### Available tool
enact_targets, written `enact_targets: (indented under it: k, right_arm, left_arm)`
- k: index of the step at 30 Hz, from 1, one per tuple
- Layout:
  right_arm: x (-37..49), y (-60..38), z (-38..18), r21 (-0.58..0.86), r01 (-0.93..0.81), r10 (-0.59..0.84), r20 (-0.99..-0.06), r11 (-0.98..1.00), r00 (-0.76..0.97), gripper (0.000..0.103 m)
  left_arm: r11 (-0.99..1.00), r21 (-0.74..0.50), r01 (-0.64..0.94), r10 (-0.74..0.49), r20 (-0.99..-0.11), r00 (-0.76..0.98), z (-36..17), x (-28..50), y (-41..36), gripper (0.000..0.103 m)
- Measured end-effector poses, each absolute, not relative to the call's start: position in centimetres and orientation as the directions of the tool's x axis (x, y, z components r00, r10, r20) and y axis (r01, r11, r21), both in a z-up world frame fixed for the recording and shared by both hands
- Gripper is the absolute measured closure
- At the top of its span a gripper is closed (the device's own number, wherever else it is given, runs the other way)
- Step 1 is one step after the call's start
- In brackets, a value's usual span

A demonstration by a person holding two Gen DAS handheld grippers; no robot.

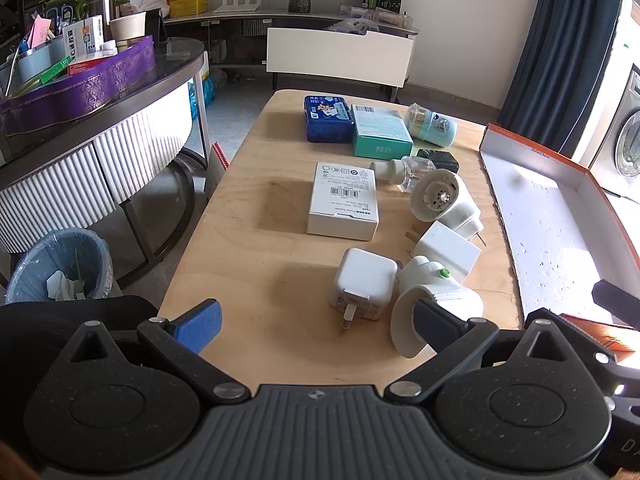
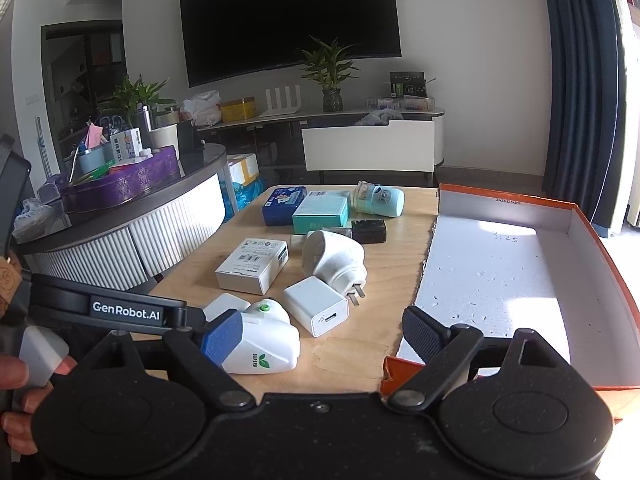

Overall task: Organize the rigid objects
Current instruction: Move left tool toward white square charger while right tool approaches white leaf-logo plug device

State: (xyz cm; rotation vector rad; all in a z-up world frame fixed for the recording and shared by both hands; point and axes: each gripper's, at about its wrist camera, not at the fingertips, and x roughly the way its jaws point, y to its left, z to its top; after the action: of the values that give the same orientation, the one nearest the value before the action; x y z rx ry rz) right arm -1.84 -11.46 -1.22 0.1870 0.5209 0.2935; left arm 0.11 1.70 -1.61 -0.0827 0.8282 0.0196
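Several rigid items lie on the wooden table [image 1: 240, 264]. They include a square white charger [image 1: 362, 286], a white plug-in device with a green button [image 1: 438, 296], a white adapter [image 1: 448, 250], a round white plug device [image 1: 444, 196] and a white carton [image 1: 344, 206]. My left gripper [image 1: 318, 324] is open at the near edge, the charger just ahead of it; its right finger overlaps the green-button device's cupped end. My right gripper [image 2: 320, 336] is open and empty. Its blue finger sits against the green-button device [image 2: 264, 340], and a USB charger [image 2: 316, 310] lies ahead.
An open orange box with a white floor [image 2: 500, 280] lies at the right. At the table's far end are a blue tin [image 1: 328, 118], a teal box [image 1: 380, 132], a light-blue jar [image 1: 430, 124], a clear bottle [image 1: 404, 170] and a black block [image 1: 438, 160]. A bin [image 1: 60, 268] stands left.
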Motion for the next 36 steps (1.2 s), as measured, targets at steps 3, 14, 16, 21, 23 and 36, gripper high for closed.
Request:
enact_targets:
  k: [3,14,16,21,23,36]
  right_arm:
    - [-1.85,-11.39,-1.21,0.248,-0.228,0.322,-0.461,0.941,0.827,0.001]
    - [-1.82,-11.10,-1.36,0.243,-0.230,0.321,-0.465,0.942,0.825,0.001]
    - [-1.82,-11.09,-1.36,0.243,-0.231,0.322,-0.464,0.942,0.825,0.001]
    - [-1.87,-11.02,-1.44,0.244,-0.232,0.324,-0.464,0.942,0.825,0.001]
    - [-1.86,-10.98,-1.46,0.246,-0.232,0.324,-0.464,0.941,0.824,0.001]
    - [-1.88,-10.72,-1.61,0.244,-0.237,0.328,-0.468,0.940,0.820,0.001]
  left_arm:
    - [0.997,-0.065,-0.047,-0.016,-0.736,0.677,-1.64,0.22,1.67,0.000]
    - [0.997,-0.065,-0.051,-0.014,-0.739,0.673,-1.93,0.32,1.78,0.000]
    - [0.996,-0.066,-0.052,-0.014,-0.741,0.672,-1.96,0.35,1.78,0.000]
    - [0.996,-0.067,-0.052,-0.014,-0.741,0.671,-2.04,0.38,1.84,0.000]
    - [0.996,-0.066,-0.053,-0.014,-0.741,0.671,-2.04,0.38,1.84,0.000]
    - [0.996,-0.069,-0.054,-0.016,-0.746,0.666,-2.41,0.46,1.98,0.000]
